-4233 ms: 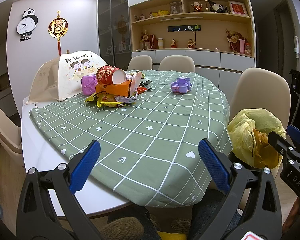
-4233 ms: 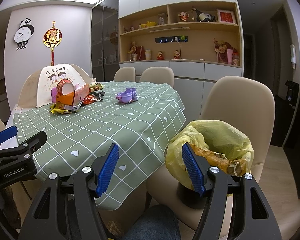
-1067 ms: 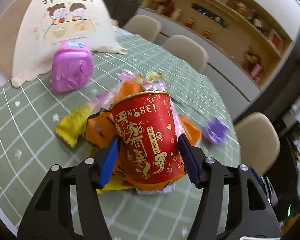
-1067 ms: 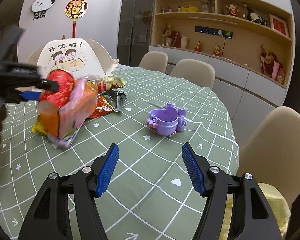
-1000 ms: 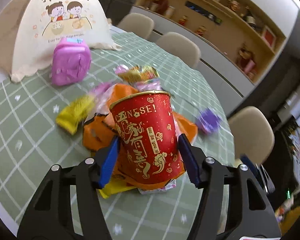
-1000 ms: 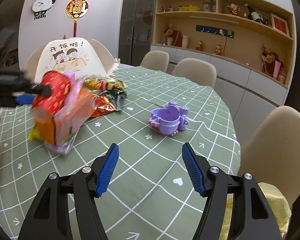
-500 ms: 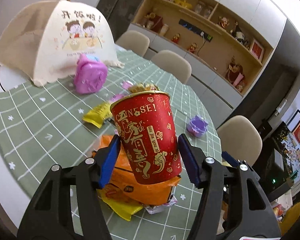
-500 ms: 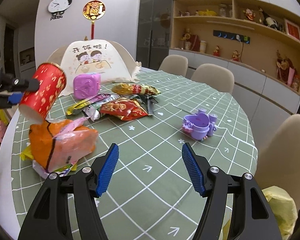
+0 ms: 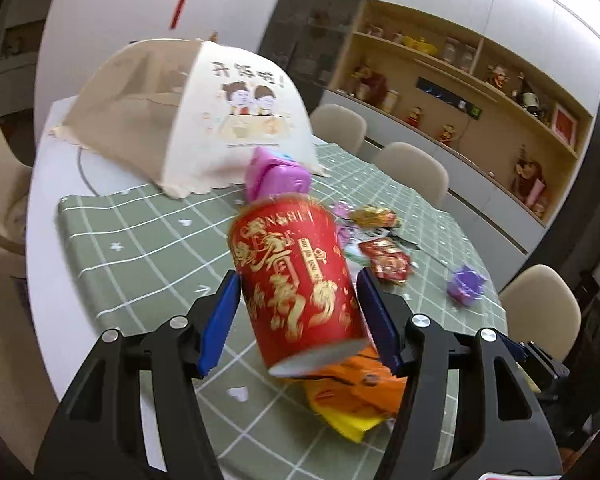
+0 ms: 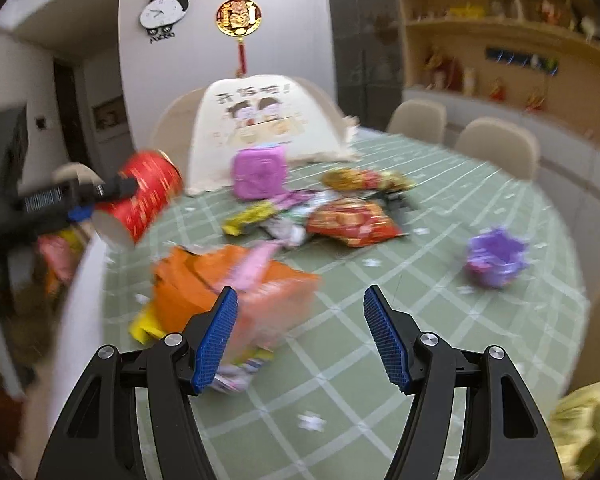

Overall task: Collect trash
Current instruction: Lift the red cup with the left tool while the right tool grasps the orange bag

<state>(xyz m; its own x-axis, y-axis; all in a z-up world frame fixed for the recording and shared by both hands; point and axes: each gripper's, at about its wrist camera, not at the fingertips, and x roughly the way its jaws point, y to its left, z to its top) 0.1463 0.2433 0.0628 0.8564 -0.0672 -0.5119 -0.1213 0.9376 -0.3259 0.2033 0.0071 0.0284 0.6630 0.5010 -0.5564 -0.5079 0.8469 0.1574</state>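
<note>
Left wrist view: left gripper (image 9: 298,322) clamped on the red paper cup (image 9: 294,276), mid-frame. Right gripper (image 10: 300,340), jaws apart, empty. Snack wrappers (image 10: 350,222) all remain on the tablecloth (image 10: 420,320); yellow trash bag (image 10: 580,420) lower right.

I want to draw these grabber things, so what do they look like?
Each is a black plastic clamp. The left gripper and right gripper both have two chunky triangular arms with cut-out holes, round silver screws on the knuckles, and flat blue ribbed pads lining the inside of the fingers. From the side, the left one carries a white barcode sticker.
</note>
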